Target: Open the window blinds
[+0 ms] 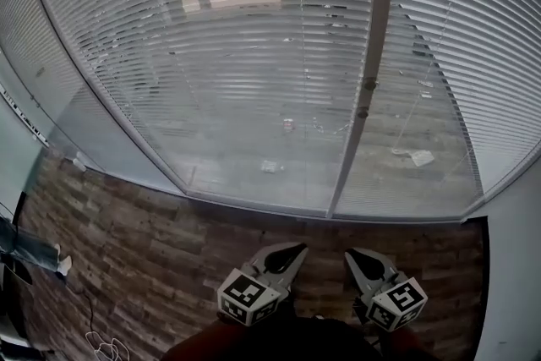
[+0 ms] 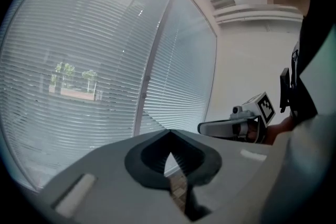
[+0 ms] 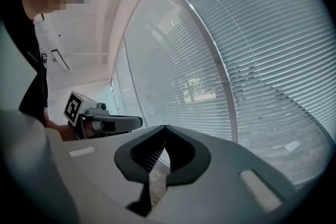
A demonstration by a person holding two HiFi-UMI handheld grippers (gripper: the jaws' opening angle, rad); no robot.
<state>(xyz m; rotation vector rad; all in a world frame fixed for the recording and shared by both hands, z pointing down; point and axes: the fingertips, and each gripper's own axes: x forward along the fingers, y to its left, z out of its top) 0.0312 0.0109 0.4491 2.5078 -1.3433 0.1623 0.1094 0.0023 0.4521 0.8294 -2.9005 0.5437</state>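
Observation:
Pale horizontal window blinds (image 1: pixel 254 55) hang down over the glazing and fill the upper head view. Their slats are tilted enough for trees and a building to show through. A grey upright frame post (image 1: pixel 372 55) divides two panels. The blinds also fill the left gripper view (image 2: pixel 94 71) and the right gripper view (image 3: pixel 252 60). My left gripper (image 1: pixel 296 249) and right gripper (image 1: pixel 352 254) sit low over the floor, side by side, well short of the blinds. Both have their tips together with nothing held. A thin pale line (image 1: pixel 418 110), perhaps a wand or cord, crosses the right panel.
Brown wood-plank floor (image 1: pixel 152 249) lies between me and the window. Loose white cables (image 1: pixel 106 345) are on the floor at the lower left. A white wall (image 1: pixel 516 266) stands at the right, and a glass partition (image 1: pixel 25 148) runs along the left.

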